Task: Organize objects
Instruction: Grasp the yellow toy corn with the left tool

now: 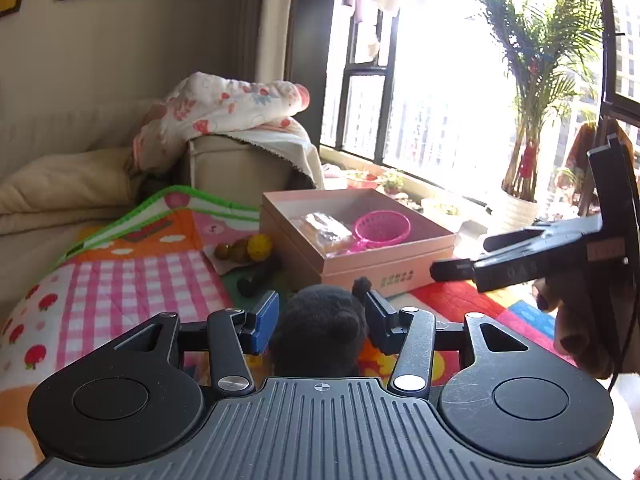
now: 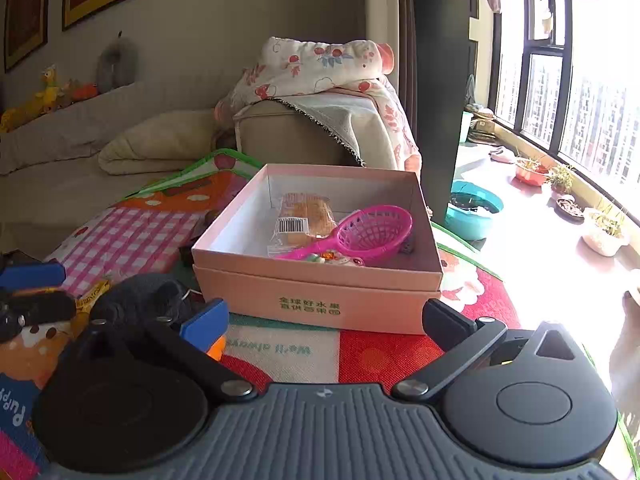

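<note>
My left gripper is shut on a black plush toy and holds it above the colourful play mat. The same toy shows at the left of the right wrist view. A pink cardboard box stands ahead; in the right wrist view its rim is close in front. Inside lie a pink toy strainer and a wrapped snack. My right gripper is open and empty, just short of the box's front wall. It also shows at the right of the left wrist view.
Small fruit toys and a black object lie on the mat left of the box. A sofa with a pillow and a floral blanket stands behind. Potted plants and a teal basin line the window sill.
</note>
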Available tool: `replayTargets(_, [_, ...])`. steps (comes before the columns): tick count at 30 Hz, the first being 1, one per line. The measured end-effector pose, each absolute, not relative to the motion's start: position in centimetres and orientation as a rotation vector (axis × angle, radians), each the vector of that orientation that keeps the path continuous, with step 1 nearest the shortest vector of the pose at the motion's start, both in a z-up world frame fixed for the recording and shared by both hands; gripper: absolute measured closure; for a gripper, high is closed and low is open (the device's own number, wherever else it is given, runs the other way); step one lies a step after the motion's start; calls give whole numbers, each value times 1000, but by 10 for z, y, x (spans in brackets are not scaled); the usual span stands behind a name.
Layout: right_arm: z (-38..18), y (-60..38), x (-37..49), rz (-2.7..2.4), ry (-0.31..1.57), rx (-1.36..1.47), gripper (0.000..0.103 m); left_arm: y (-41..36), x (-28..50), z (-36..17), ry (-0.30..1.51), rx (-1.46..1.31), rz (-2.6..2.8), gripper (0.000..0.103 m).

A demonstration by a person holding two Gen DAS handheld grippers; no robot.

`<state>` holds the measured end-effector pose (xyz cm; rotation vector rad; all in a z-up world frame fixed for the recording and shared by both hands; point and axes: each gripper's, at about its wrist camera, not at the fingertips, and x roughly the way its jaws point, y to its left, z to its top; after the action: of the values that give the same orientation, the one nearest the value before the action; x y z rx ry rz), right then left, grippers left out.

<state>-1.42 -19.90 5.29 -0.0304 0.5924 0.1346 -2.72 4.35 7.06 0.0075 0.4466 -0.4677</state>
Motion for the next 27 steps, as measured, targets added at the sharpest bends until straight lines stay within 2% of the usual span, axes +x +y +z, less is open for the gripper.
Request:
replayTargets(5, [24,-203,-35,86,568,-27,0,48,70,80,572,-93,-444,51])
replayTargets(11, [8,-200,-39,70,545,-12,0,47,180,56,747,-258,-324,51])
replayTargets(13, [8,-205,-40,62,537,18,0,43,203,45,788,-268,-312,56])
replayTargets(16, [6,-213,-36,56,557,72,0,34,218,34,832,-246,-332,63])
replayTargets(27, [2,-224,-32,43,577,160,0,26,187,38,784,-108,-379,74])
